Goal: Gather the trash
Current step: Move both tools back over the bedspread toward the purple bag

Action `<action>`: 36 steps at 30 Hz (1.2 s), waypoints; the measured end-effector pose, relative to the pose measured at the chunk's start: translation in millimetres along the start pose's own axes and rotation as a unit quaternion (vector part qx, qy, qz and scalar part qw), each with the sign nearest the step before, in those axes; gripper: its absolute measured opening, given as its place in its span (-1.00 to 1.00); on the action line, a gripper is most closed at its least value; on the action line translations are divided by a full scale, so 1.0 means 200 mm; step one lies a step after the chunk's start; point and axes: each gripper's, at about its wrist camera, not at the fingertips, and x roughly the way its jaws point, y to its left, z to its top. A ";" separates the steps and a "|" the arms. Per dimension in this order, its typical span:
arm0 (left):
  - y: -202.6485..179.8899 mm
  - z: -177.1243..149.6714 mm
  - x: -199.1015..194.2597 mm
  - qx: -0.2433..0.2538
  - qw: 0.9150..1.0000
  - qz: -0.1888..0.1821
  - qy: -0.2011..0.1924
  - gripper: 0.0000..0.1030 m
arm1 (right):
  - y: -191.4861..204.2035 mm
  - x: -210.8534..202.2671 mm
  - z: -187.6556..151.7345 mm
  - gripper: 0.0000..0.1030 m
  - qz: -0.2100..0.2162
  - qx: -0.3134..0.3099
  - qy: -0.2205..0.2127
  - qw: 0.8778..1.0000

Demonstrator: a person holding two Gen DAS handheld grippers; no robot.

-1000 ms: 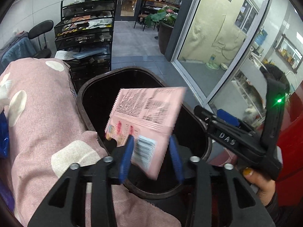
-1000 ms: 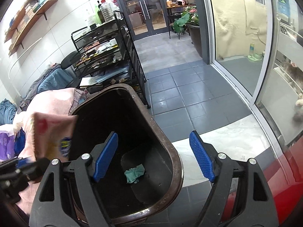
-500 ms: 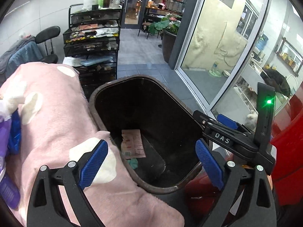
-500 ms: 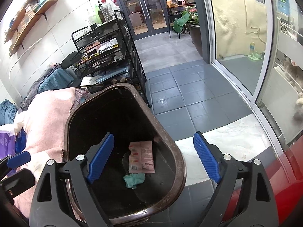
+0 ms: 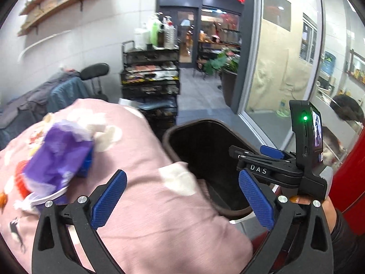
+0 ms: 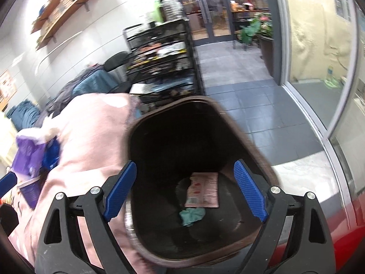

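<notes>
Left gripper (image 5: pixel 181 202) opening wide, nothing between pads; right gripper (image 6: pixel 184 194) spread, empty. Pink packet (image 6: pixel 202 193) flat in bin (image 6: pixel 257 153), lower centre. Next target likely purple wrapper (image 5: pixel 57 164), left of frame on pink blanket (image 5: pixel 146 205): approach low, pinch one loose edge.

A shop interior: wall shelves (image 5: pixel 61 2), cluttered wire rack (image 5: pixel 150 75), glass entrance doors (image 6: pixel 205 11), tiled floor (image 6: pixel 239 68).
</notes>
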 end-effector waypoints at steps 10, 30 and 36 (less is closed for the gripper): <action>0.26 -0.16 -0.14 -0.050 0.996 0.072 -0.011 0.89 | 0.40 -0.05 -0.04 0.70 0.080 -0.077 0.003 0.994; 0.98 -0.43 -0.34 -0.170 0.969 0.179 0.012 0.89 | 0.99 0.00 -0.08 0.70 0.208 -0.164 0.039 0.963; 1.05 -0.44 -0.35 -0.177 0.968 0.180 0.011 0.89 | 1.12 0.12 0.03 0.59 0.202 -0.176 0.021 0.963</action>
